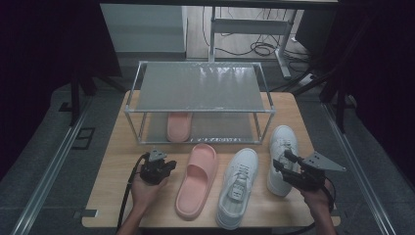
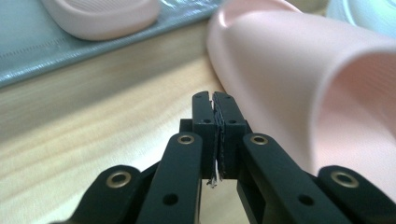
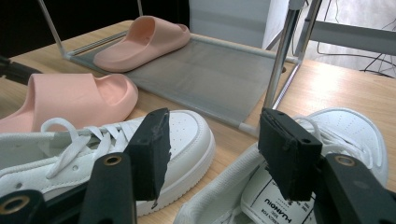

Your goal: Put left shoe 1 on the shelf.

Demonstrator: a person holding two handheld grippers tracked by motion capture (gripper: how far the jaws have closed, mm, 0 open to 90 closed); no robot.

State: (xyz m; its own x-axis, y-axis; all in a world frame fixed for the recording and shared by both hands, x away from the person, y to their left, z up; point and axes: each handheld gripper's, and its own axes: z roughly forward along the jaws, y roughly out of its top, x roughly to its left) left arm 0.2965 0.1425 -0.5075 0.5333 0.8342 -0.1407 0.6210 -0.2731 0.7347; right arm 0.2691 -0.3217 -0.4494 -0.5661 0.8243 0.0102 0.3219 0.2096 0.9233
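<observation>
High view looks down on a wooden table (image 1: 117, 166) with a metal shoe rack (image 1: 198, 88) at the back. One pink slipper (image 1: 178, 126) sits on the bottom shelf of the rack. The other pink slipper (image 1: 196, 179) lies on the table in front of the rack, toe end toward the rack. Just to its left is the left gripper (image 1: 170, 165), held in the person's left hand (image 1: 145, 188). Its jaws are closed tight and hold nothing. In the left gripper view the closed tips sit right beside the side of this slipper (image 2: 299, 79), but I cannot tell if they touch it. Two white sneakers lie to the right of the slipper, the near sneaker (image 1: 237, 188) next to it and the far sneaker (image 1: 281, 157) by the table's right side. The right gripper (image 1: 283, 161) is above the far sneaker with its jaws wide apart and holding nothing.
</observation>
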